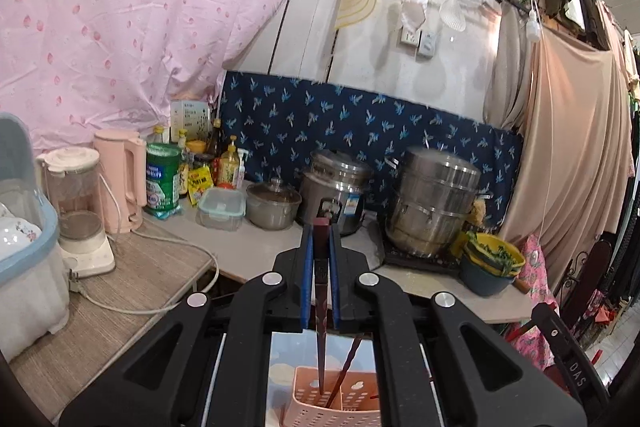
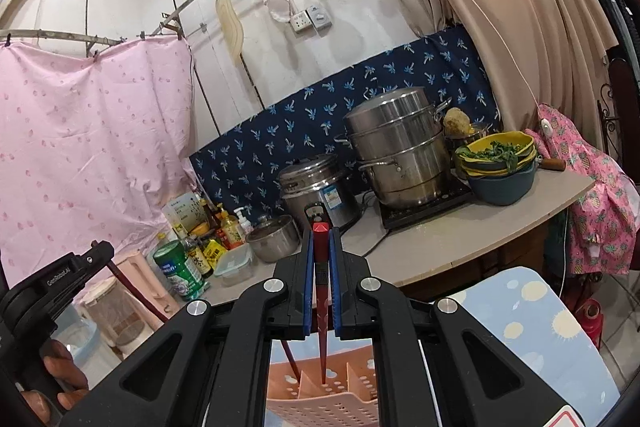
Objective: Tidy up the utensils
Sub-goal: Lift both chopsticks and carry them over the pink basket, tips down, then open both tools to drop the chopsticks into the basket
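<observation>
My left gripper [image 1: 321,233] is shut on a dark red chopstick [image 1: 320,307] held upright, its tip down inside a pink perforated utensil basket [image 1: 308,411]. A second chopstick [image 1: 347,371] leans in the same basket. My right gripper [image 2: 321,233] is shut on a red chopstick [image 2: 321,307], tip down in a middle compartment of the pink basket [image 2: 320,407]. Another chopstick [image 2: 290,359] stands in the compartment to its left. The left gripper's body [image 2: 60,279] shows at the left of the right wrist view with its chopstick [image 2: 136,295].
The basket sits on a light blue surface with pale dots [image 2: 540,327]. Behind, a counter [image 1: 248,251] holds a steamer pot [image 1: 432,203], a rice cooker [image 1: 336,187], a small lidded pot [image 1: 274,205], bottles, a blender [image 1: 76,207] and a bowl of greens [image 2: 496,163].
</observation>
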A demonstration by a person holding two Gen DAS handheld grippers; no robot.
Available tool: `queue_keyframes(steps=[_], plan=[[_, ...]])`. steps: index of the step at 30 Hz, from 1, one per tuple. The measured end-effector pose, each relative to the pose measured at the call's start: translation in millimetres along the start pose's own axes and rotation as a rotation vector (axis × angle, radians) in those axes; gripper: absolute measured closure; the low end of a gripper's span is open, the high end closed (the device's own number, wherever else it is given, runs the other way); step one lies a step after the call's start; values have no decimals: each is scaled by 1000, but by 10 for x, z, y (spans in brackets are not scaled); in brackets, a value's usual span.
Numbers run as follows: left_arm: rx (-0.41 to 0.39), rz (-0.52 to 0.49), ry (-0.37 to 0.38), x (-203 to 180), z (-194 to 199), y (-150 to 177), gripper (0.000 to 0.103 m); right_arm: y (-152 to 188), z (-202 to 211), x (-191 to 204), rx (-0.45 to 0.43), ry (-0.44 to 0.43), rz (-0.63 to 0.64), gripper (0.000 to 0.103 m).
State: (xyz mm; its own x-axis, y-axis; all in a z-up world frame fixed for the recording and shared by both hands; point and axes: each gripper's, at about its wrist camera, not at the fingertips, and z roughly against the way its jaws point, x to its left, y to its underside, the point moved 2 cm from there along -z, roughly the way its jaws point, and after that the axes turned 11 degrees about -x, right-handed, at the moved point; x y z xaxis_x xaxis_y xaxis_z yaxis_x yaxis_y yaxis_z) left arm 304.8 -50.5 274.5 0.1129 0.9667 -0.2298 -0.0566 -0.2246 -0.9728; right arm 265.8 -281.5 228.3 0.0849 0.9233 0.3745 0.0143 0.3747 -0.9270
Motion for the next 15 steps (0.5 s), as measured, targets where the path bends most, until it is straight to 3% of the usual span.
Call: queue_keyframes(steps=[8, 10, 12, 15], plan=[[127, -25, -17, 66, -224, 479, 95, 346, -125, -122, 84, 29, 15, 95], [148, -18, -24, 105, -224, 543, 93, 361, -90, -120, 82, 34, 19, 89], [154, -15, -27, 133, -181, 569, 73, 337, -35, -124, 78, 33, 15, 81], [171, 0, -11, 156, -69, 556, 57, 298, 90, -112, 74, 23, 11, 71]])
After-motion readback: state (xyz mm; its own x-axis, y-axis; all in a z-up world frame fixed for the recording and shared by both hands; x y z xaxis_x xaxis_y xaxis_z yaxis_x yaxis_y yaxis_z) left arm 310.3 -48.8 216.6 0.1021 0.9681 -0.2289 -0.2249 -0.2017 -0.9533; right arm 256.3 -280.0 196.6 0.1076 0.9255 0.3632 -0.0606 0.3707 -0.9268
